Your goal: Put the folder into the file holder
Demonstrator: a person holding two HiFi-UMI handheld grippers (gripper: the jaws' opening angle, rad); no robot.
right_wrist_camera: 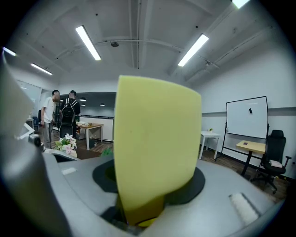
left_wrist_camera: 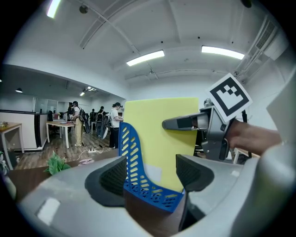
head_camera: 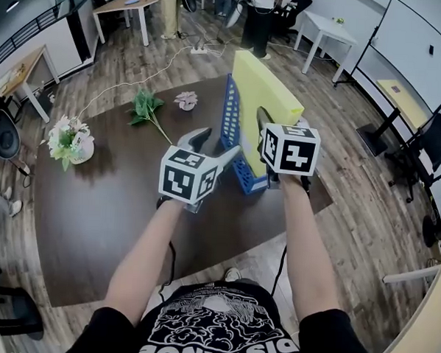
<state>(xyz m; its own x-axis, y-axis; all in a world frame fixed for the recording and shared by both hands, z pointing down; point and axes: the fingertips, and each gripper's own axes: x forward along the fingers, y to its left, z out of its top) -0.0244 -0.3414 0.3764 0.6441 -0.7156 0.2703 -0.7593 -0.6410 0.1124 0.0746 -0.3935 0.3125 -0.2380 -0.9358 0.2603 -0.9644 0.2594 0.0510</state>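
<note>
The yellow folder [head_camera: 263,89] stands on edge over the blue file holder [head_camera: 231,121], pinched at its near edge by the right tongs [right_wrist_camera: 148,185]. I would keep it upright and parallel to the holder's wall while sinking it. The left tongs [left_wrist_camera: 152,173] are spread around the holder's near end on the worktop [head_camera: 101,203], well placed to steady it. The only legible writing is "DISTANCE" on the person's shirt [head_camera: 220,327].

Bright ceiling strip lights [right_wrist_camera: 88,42] overhead, fisheye warping darkens gripper-view corners.
</note>
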